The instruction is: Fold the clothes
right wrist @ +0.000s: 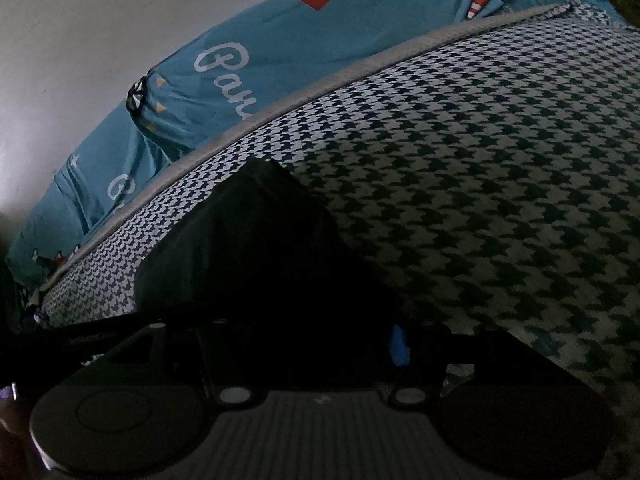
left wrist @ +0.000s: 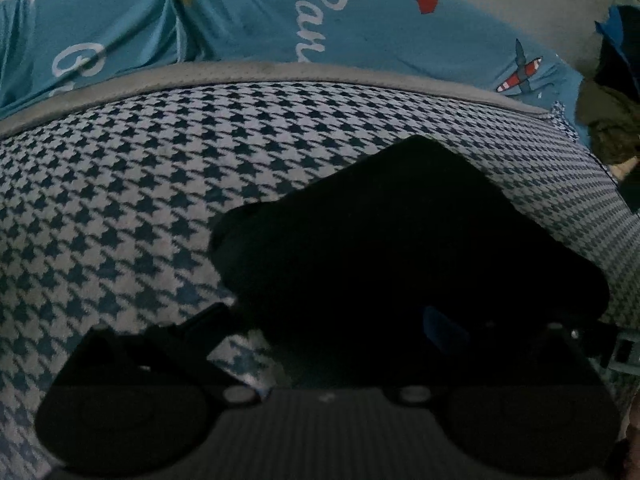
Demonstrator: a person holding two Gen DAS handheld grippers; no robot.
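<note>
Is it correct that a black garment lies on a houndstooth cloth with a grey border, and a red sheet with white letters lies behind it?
Not quite: the sheet behind is teal blue, not red; only small printed shapes on it are red. The left wrist view shows this. The black garment does lie on the houndstooth cloth with its grey border.

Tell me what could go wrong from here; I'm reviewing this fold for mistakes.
1. The dark garment looks almost black in this dim light, so its edges and layers are hard to read; a pinch might catch the wrong layer.
2. It lies on the houndstooth blanket, so a low pinch could lift that too.
</note>
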